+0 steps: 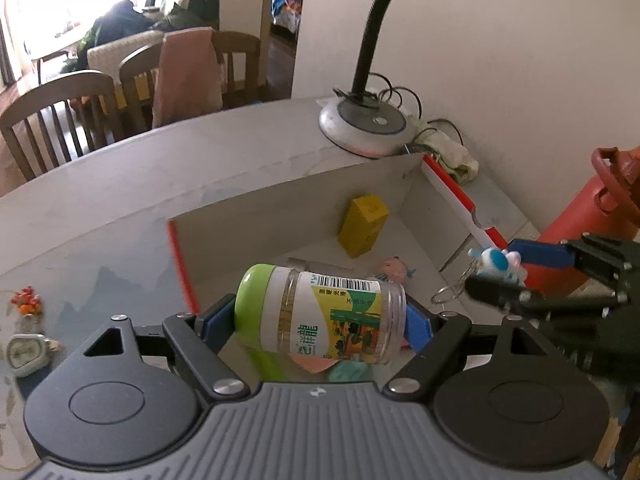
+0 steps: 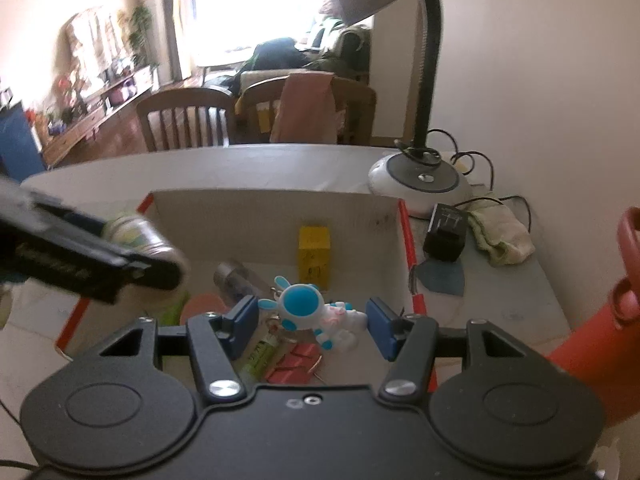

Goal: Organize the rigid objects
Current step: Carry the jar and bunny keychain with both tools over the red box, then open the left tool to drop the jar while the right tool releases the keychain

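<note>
A pale table point(image 2: 256, 164) stands against a plain white wall point(image 1: 520, 60), with wooden dining chairs point(image 2: 188, 124) behind it. A bright window point(image 2: 248, 8) floods the far room, where a low wooden cabinet point(image 2: 80, 128) stands on brown floor point(image 2: 124, 142).

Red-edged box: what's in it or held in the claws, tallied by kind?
Jars: 1, green-lidded jar in left claw
Toy keychains: 1, rabbit keychain in right claw
Yellow cartons: 1
Metal cylinders: 1
Pink dolls: 1
Green tubes: 1
Total: 6, plus bits too unclear to name
</note>
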A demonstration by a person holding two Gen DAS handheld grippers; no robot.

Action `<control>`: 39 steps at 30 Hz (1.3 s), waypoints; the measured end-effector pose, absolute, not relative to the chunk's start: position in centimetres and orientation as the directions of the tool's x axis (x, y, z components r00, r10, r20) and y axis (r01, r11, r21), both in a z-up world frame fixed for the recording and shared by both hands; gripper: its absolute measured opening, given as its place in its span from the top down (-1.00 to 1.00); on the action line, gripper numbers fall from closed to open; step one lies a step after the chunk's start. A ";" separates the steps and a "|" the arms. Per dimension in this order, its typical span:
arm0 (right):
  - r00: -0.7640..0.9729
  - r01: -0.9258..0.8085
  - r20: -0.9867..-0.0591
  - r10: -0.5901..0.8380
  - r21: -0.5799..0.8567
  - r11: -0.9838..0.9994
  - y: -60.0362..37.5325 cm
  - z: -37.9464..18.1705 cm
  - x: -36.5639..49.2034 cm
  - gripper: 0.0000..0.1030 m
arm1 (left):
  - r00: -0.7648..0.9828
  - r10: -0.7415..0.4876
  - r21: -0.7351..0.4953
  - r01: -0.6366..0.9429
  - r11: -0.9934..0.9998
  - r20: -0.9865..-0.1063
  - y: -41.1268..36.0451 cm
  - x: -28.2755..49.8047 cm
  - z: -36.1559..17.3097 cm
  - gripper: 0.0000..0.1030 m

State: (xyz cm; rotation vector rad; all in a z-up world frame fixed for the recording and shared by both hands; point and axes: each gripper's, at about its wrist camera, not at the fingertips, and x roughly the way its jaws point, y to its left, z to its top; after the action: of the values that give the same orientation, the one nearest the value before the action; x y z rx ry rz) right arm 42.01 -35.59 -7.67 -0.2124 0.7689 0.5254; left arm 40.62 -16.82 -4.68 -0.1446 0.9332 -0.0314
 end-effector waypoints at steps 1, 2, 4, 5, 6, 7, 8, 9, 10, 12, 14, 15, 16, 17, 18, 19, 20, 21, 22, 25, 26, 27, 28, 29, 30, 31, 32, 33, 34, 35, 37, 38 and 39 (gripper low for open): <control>0.593 -0.533 -0.714 0.372 -0.002 0.846 -35.4 -8.0 42.2 -0.14 | 0.587 -0.090 -0.136 -0.035 0.990 -0.804 -17.1 41.1 -5.0 -0.63; 0.586 -0.540 -0.720 0.372 -0.005 0.842 -35.3 -8.2 42.3 -0.14 | 0.579 -0.089 -0.135 -0.037 0.990 -0.810 -17.3 41.7 -5.3 -0.63; 0.563 -0.561 -0.734 0.380 -0.002 0.828 -35.0 -8.9 42.7 -0.14 | 0.563 -0.086 -0.132 -0.042 0.990 -0.822 -17.7 42.7 -5.9 -0.63; 0.556 -0.570 -0.740 0.379 -0.007 0.822 -34.8 -9.2 42.8 -0.14 | 0.556 -0.084 -0.129 -0.041 0.991 -0.827 -18.0 43.1 -6.3 -0.63; 0.551 -0.577 -0.746 0.374 -0.017 0.816 -34.5 -9.6 42.9 -0.14 | 0.547 -0.079 -0.121 -0.041 0.992 -0.833 -18.3 43.6 -6.7 -0.63; 0.542 -0.588 -0.754 0.371 -0.024 0.808 -34.2 -10.0 43.1 -0.13 | 0.536 -0.075 -0.113 -0.040 0.993 -0.841 -18.6 44.0 -7.2 -0.63; 0.530 -0.600 -0.763 0.371 -0.029 0.800 -33.9 -10.4 43.2 -0.13 | 0.527 -0.073 -0.108 -0.037 0.993 -0.847 -18.8 44.3 -7.6 -0.63; 0.521 -0.608 -0.770 0.369 -0.031 0.793 -33.8 -10.7 43.3 -0.13 | 0.518 -0.069 -0.103 -0.036 0.994 -0.853 -19.0 44.6 -8.0 -0.63; 0.512 -0.614 -0.777 0.366 -0.034 0.788 -33.5 -11.1 43.5 -0.13 | 0.510 -0.067 -0.100 -0.038 0.994 -0.858 -19.1 44.9 -8.4 -0.63; 0.496 -0.624 -0.791 0.358 -0.038 0.780 -33.2 -11.7 43.7 -0.13 | 0.489 -0.065 -0.099 -0.045 0.994 -0.870 -19.3 45.4 -9.2 -0.63; 0.483 -0.626 -0.803 0.348 -0.039 0.779 -33.1 -12.2 44.1 -0.13 | 0.473 -0.061 -0.096 -0.051 0.994 -0.879 -19.3 45.7 -9.9 -0.63; 0.477 -0.628 -0.808 0.344 -0.040 0.777 -33.1 -12.5 44.2 -0.13 | 0.465 -0.057 -0.092 -0.052 0.994 -0.884 -19.4 45.9 -10.2 -0.63; 0.473 -0.630 -0.812 0.341 -0.042 0.776 -33.1 -12.7 44.3 -0.13 | 0.458 -0.055 -0.089 -0.051 0.995 -0.887 -19.5 46.0 -10.6 -0.63; 0.470 -0.631 -0.816 0.337 -0.043 0.775 -33.1 -12.9 44.4 -0.13 | 0.453 -0.054 -0.086 -0.050 0.995 -0.890 -19.6 46.1 -10.8 -0.63; 0.465 -0.632 -0.820 0.334 -0.042 0.774 -33.1 -13.2 44.5 -0.13 | 0.448 -0.051 -0.081 -0.047 0.996 -0.893 -19.7 46.2 -11.1 -0.63; 0.463 -0.632 -0.821 0.334 -0.042 0.773 -33.1 -13.4 44.6 -0.13 | 0.445 -0.048 -0.075 -0.044 0.996 -0.894 -19.8 46.3 -11.3 -0.63; 0.464 -0.633 -0.820 0.334 -0.043 0.773 -33.1 -13.5 44.6 -0.13 | 0.441 -0.042 -0.068 -0.042 0.997 -0.896 -19.9 46.4 -11.5 -0.63; 0.461 -0.634 -0.822 0.333 -0.044 0.772 -33.1 -13.6 44.7 -0.14 | 0.438 -0.037 -0.061 -0.040 0.997 -0.898 -20.0 46.5 -11.7 -0.63; 0.458 -0.636 -0.825 0.332 -0.043 0.770 -33.0 -13.7 44.7 -0.14 | 0.432 -0.036 -0.059 -0.039 0.997 -0.901 -20.0 46.5 -12.0 -0.63; 0.447 -0.644 -0.833 0.326 -0.046 0.764 -32.8 -14.0 44.8 -0.14 | 0.414 -0.048 -0.077 -0.055 0.995 -0.909 -19.7 46.7 -12.5 -0.63; 0.443 -0.645 -0.836 0.323 -0.047 0.762 -32.8 -14.1 44.8 -0.14 | 0.408 -0.046 -0.076 -0.057 0.995 -0.912 -19.6 46.8 -12.7 -0.63; 0.439 -0.646 -0.839 0.321 -0.047 0.762 -32.8 -14.2 44.8 -0.14 | 0.398 -0.045 -0.076 -0.063 0.995 -0.916 -19.5 46.8 -12.9 -0.63; 0.437 -0.643 -0.841 0.320 -0.043 0.765 -32.8 -14.2 44.9 -0.14 | 0.389 -0.052 -0.087 -0.073 0.993 -0.920 -19.4 47.0 -13.0 -0.63; 0.434 -0.640 -0.842 0.320 -0.039 0.767 -32.8 -14.2 45.0 -0.14 | 0.385 -0.058 -0.096 -0.078 0.992 -0.921 -19.3 47.0 -13.0 -0.63; 0.431 -0.640 -0.844 0.320 -0.036 0.768 -32.8 -14.2 45.1 -0.15 | 0.381 -0.063 -0.099 -0.076 0.992 -0.922 -19.2 47.1 -13.0 -0.63; 0.433 -0.640 -0.843 0.319 -0.039 0.767 -32.8 -14.2 45.1 -0.16 | 0.373 -0.070 -0.104 -0.073 0.992 -0.925 -19.2 47.1 -13.1 -0.63; 0.433 -0.640 -0.844 0.318 -0.040 0.767 -32.9 -14.2 45.1 -0.18 | 0.369 -0.070 -0.105 -0.075 0.992 -0.927 -19.1 47.2 -13.1 -0.63; 0.434 -0.640 -0.843 0.319 -0.039 0.768 -32.9 -14.2 45.1 -0.21 | 0.363 -0.069 -0.104 -0.079 0.991 -0.929 -19.0 47.2 -13.2 -0.62; 0.433 -0.639 -0.843 0.320 -0.037 0.768 -33.0 -14.2 45.1 -0.22 | 0.357 -0.063 -0.099 -0.083 0.992 -0.932 -19.0 47.2 -13.3 -0.63; 0.432 -0.638 -0.843 0.321 -0.034 0.769 -33.0 -14.2 45.1 -0.22 | 0.355 -0.064 -0.100 -0.085 0.991 -0.933 -19.0 47.3 -13.3 -0.63; 0.434 -0.635 -0.842 0.320 -0.034 0.772 -33.1 -14.1 45.0 -0.24 | 0.353 -0.066 -0.103 -0.085 0.991 -0.933 -18.9 47.3 -13.3 -0.63; 0.435 -0.634 -0.841 0.322 -0.031 0.773 -33.2 -14.0 45.0 -0.24 | 0.352 -0.066 -0.102 -0.087 0.991 -0.934 -18.9 47.3 -13.2 -0.63; 0.435 -0.632 -0.840 0.324 -0.029 0.774 -33.3 -14.0 44.9 -0.25 | 0.353 -0.063 -0.101 -0.088 0.991 -0.933 -18.9 47.2 -13.2 -0.63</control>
State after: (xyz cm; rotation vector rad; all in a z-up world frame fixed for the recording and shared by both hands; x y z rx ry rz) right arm 44.91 -33.26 -13.96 -0.3667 0.9475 0.6115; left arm 47.22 -18.90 -13.18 -0.1420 1.2110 0.0163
